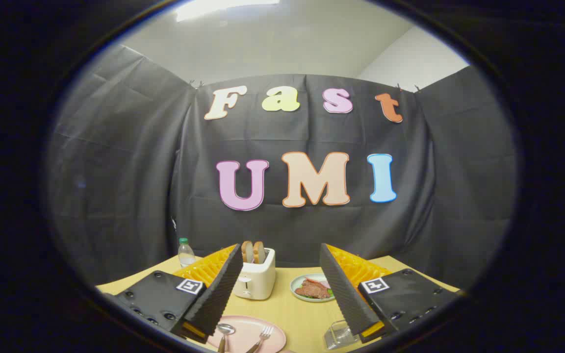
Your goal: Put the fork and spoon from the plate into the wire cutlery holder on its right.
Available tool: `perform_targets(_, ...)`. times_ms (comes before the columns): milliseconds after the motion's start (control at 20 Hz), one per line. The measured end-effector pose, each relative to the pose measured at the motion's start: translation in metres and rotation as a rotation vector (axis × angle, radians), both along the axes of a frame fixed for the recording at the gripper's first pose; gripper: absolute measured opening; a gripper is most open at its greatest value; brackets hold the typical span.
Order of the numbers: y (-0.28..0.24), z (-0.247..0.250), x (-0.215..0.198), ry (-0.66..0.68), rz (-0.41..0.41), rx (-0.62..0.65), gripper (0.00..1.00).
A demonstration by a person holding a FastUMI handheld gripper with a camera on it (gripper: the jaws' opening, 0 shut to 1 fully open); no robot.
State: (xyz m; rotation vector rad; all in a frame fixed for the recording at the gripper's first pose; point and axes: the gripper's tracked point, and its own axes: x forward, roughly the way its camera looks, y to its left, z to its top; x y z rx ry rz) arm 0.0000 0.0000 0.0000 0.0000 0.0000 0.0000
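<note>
The claw (282, 289) hangs above the table (292, 309) with its fingers wide apart, gripping nothing. Low in the frame, the pink plate (243, 329) carries the spoon (224, 332) and fork (262, 336). The wire cutlery holder (339, 336) stands at lower right. Beyond, a toaster (255, 279) holds bread, and a small plate (297, 287) holds food.

Spoon (224, 333) and fork (262, 337) laid side by side on pink plate (245, 327); wire cutlery holder (339, 336) stood right of plate.
</note>
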Motion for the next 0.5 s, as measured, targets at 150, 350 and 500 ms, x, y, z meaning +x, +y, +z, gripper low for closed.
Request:
perform_targets(150,0.0016,-0.0004,0.0031,0.006,0.009,-0.007,1.0)
perform_targets(350,0.0055,-0.0049,0.0043,0.018,0.028,-0.01,1.0)
perform_targets(500,0.0055,-0.0056,0.0066,0.018,0.032,-0.008,1.0)
